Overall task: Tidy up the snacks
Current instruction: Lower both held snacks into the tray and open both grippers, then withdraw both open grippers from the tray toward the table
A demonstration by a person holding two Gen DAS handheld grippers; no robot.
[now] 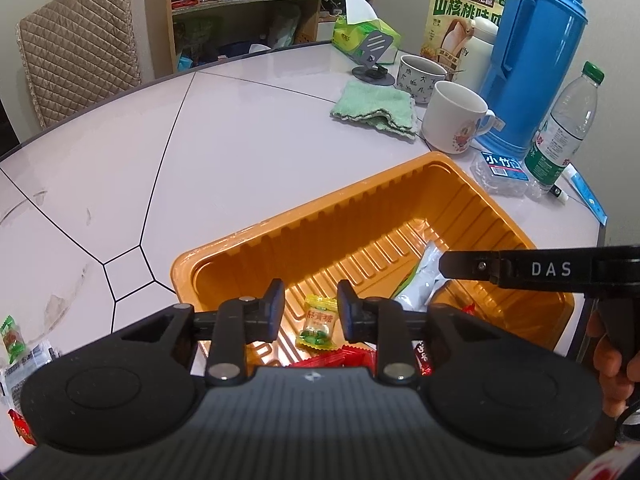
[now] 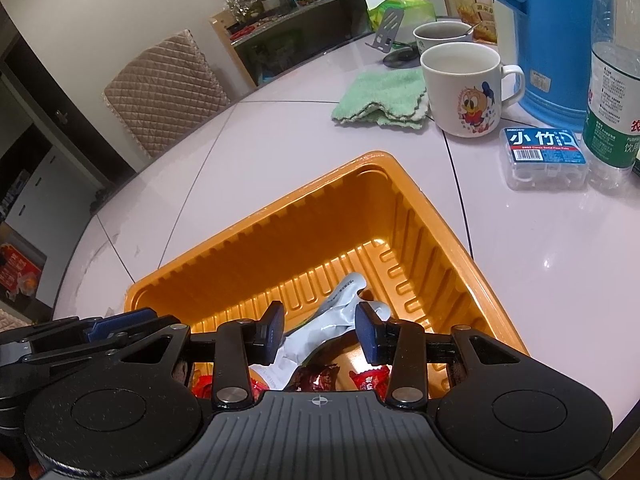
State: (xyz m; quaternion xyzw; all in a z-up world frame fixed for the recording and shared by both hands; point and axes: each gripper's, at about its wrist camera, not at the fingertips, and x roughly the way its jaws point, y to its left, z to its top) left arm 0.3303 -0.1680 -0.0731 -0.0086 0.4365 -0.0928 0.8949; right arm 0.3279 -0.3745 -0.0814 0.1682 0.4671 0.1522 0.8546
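Observation:
An orange plastic tray sits on the white table; it also shows in the right wrist view. Inside lie a yellow-green candy, red wrapped snacks and a grey-white pouch. My left gripper is open and empty above the candy. My right gripper is open over the tray, its jaws on either side of the grey-white pouch, with red snacks below. The right gripper's finger enters the left wrist view from the right.
Loose snacks lie on the table at the far left. Behind the tray are a green cloth, two mugs, a blue thermos, a water bottle, a floss box and a chair.

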